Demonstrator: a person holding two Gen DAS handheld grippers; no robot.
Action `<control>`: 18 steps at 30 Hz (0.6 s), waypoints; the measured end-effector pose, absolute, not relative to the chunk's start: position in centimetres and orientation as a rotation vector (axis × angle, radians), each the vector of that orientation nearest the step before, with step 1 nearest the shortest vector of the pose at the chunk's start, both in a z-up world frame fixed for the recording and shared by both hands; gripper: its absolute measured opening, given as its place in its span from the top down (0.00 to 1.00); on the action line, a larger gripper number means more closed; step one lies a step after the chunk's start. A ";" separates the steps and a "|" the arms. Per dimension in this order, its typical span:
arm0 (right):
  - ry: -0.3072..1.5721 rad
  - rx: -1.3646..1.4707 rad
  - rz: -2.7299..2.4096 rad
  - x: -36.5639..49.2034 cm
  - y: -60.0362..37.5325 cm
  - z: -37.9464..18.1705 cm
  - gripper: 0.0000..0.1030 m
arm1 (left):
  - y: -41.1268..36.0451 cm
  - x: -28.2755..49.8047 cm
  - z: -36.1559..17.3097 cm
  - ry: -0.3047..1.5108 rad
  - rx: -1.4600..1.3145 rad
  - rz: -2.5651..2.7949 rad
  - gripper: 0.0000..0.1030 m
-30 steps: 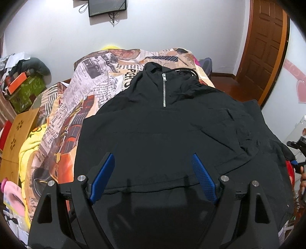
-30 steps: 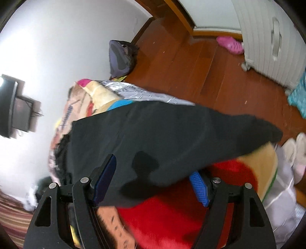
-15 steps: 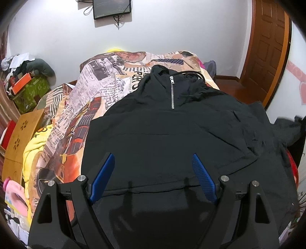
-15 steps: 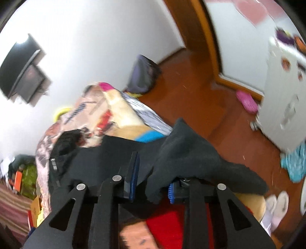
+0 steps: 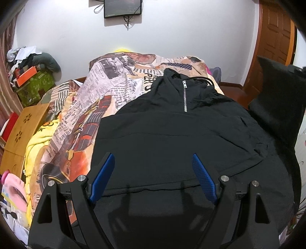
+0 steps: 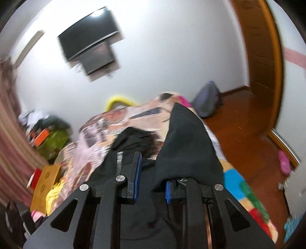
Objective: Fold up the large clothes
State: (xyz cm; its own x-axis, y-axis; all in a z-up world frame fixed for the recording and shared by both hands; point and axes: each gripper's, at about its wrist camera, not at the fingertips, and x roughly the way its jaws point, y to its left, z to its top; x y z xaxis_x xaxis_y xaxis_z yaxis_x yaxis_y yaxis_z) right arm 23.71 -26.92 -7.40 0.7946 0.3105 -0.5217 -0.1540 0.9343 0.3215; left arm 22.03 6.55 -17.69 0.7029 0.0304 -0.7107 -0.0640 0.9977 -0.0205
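A large black zip-neck pullover [image 5: 181, 138] lies spread face up on the bed, collar and silver zip [image 5: 184, 95] at the far end. My left gripper [image 5: 153, 178] is open and empty, hovering above the hem. My right gripper [image 6: 151, 178] is shut on the pullover's black sleeve [image 6: 187, 145] and holds it lifted above the bed. The raised sleeve also shows at the right edge of the left wrist view [image 5: 277, 99]. The right wrist view is blurred.
The bed has a newspaper-print cover [image 5: 107, 90] and a yellow blanket [image 5: 38, 138] at its left. A wooden tray [image 5: 21, 130] and a green box [image 5: 36, 86] stand left. A TV [image 5: 122, 8] hangs on the far wall. A wooden door [image 5: 273, 44] and floor [image 6: 244, 122] lie right.
My right gripper closed on the sleeve at the bed's right side and lifted it up and inward over the pullover. My left gripper stayed open above the hem.
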 end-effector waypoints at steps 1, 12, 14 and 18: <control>0.610 0.254 0.274 24.0 -25.9 -7.6 0.82 | 6.8 21.9 -17.7 0.789 -0.045 0.057 0.20; 0.910 0.021 0.486 25.4 -14.5 -17.2 0.82 | 8.9 20.9 -18.5 0.806 -0.066 0.093 0.20; 0.969 -0.009 0.503 25.4 -13.4 -19.2 0.82 | 9.0 20.8 -18.6 0.810 -0.067 0.097 0.20; 1.042 -0.064 0.474 24.8 -13.9 -21.0 0.80 | 8.9 20.8 -18.7 0.819 -0.060 0.093 0.20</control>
